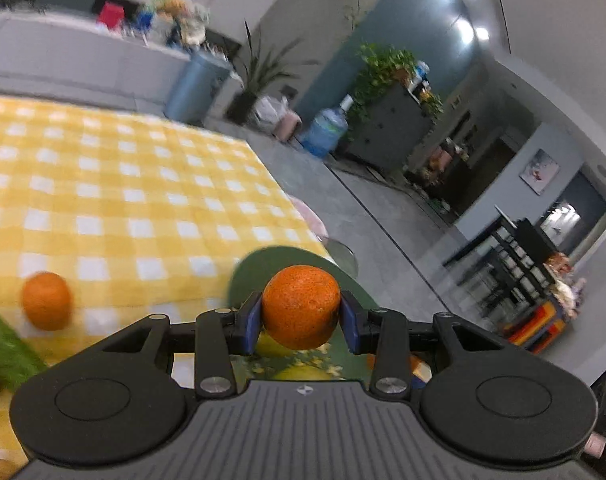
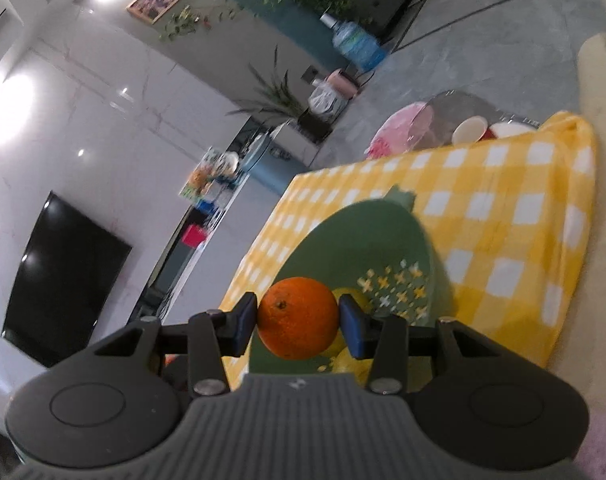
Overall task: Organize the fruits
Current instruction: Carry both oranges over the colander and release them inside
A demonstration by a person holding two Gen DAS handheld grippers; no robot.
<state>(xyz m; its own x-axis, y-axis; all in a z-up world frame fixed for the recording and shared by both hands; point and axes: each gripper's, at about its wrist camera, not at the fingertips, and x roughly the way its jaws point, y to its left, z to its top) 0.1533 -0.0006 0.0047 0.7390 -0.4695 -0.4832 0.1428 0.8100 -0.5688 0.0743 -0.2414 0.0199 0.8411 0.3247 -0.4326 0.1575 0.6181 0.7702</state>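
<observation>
- We see the bench [image 1: 115, 200] under a yellow-and-white checked cloth filling the left half of the left wrist view.
- The green plate [image 2: 355, 240] with a flower pattern sits on the cloth at the centre of the right wrist view; lemons [image 2: 353, 356] lie on it, low in the frame.
- Our left claw [image 1: 301, 314] grips an orange [image 1: 301, 306] between its blue pads, above the plate's edge, bottom centre.
- Our right claw [image 2: 299, 320] is closed on a second orange [image 2: 297, 318], over the plate.
- A loose orange [image 1: 47, 300] rests on the cloth at lower left, blurred, well apart from the plate.
</observation>
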